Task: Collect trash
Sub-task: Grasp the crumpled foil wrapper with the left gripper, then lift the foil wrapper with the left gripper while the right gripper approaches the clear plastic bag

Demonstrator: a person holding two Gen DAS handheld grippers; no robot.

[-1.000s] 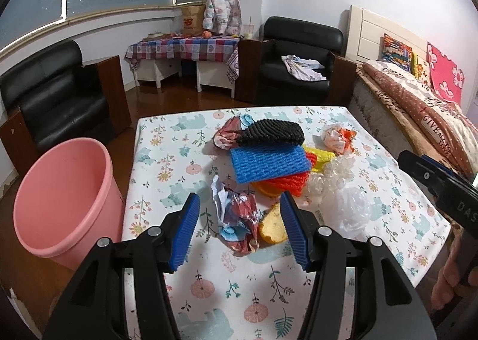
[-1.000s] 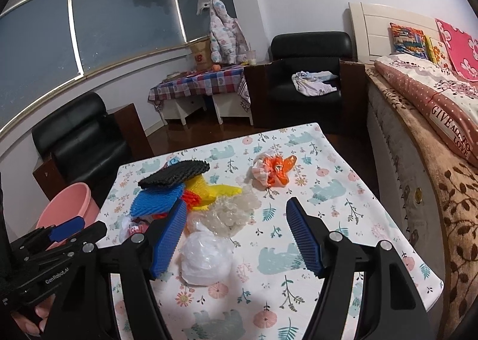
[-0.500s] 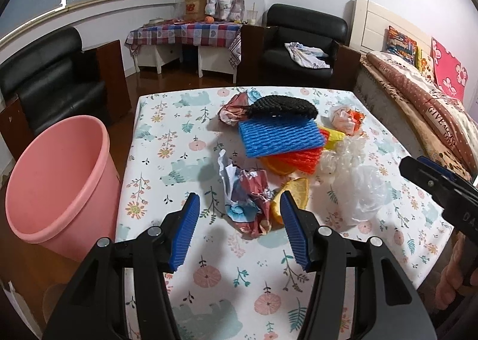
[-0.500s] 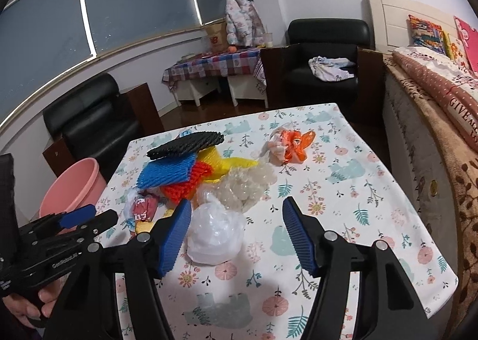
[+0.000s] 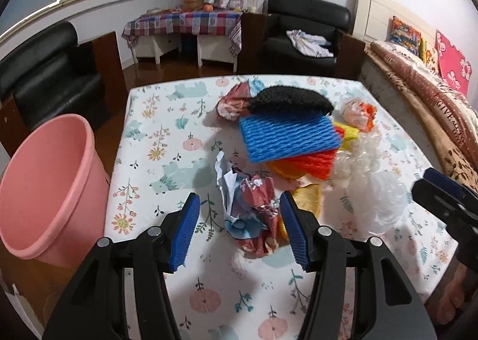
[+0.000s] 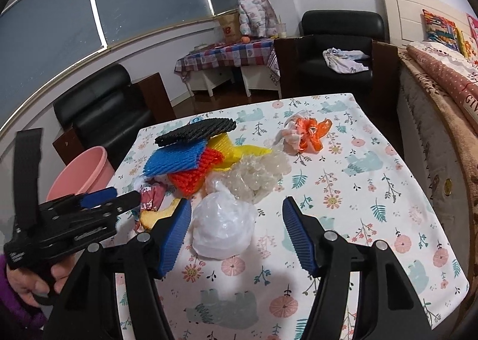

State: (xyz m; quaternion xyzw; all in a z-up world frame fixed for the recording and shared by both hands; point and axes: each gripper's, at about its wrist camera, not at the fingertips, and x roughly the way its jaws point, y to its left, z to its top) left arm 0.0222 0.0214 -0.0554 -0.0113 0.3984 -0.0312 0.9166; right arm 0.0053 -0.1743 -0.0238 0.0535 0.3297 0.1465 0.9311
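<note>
Both claws dropped closer: left claw [image 5: 239,229] wide open around crumpled wrapper [image 5: 251,214], right claw [image 6: 236,235] narrowed slightly, open beside white bag [image 6: 222,229], nothing gripped

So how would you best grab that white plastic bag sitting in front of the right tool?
Probably from above and the near side, pinching the white bag across its puffy middle. It's a soft, rounded bundle lying on the table, so it should squash between the pads. The right tool is open, with the bag nearer its left pad.
</note>
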